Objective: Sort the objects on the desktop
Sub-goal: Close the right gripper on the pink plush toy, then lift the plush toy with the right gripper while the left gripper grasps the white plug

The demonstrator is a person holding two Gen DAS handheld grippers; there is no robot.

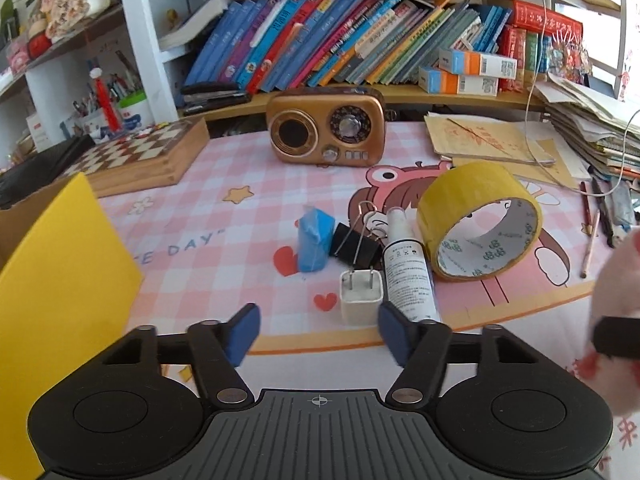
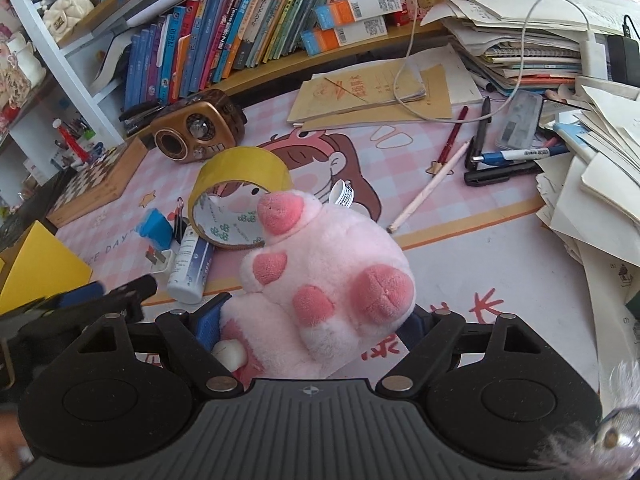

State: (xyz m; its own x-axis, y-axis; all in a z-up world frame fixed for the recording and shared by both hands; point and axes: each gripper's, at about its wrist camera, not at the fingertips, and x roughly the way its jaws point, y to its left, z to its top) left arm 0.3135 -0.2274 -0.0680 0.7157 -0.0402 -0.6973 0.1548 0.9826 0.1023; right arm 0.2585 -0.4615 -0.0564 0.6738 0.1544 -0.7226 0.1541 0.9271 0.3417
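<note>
on the desk mat, right tool clenching pink plush, left tool released, charger perhaps just ahead

Leaning books fill the shelf along the mat's far edge, two orange-blue boxes stacked at their right end and a black stapler at the left. A chessboard sits at the mat's far left corner, a pen cup beyond it. Papers pile at the right edge
</note>
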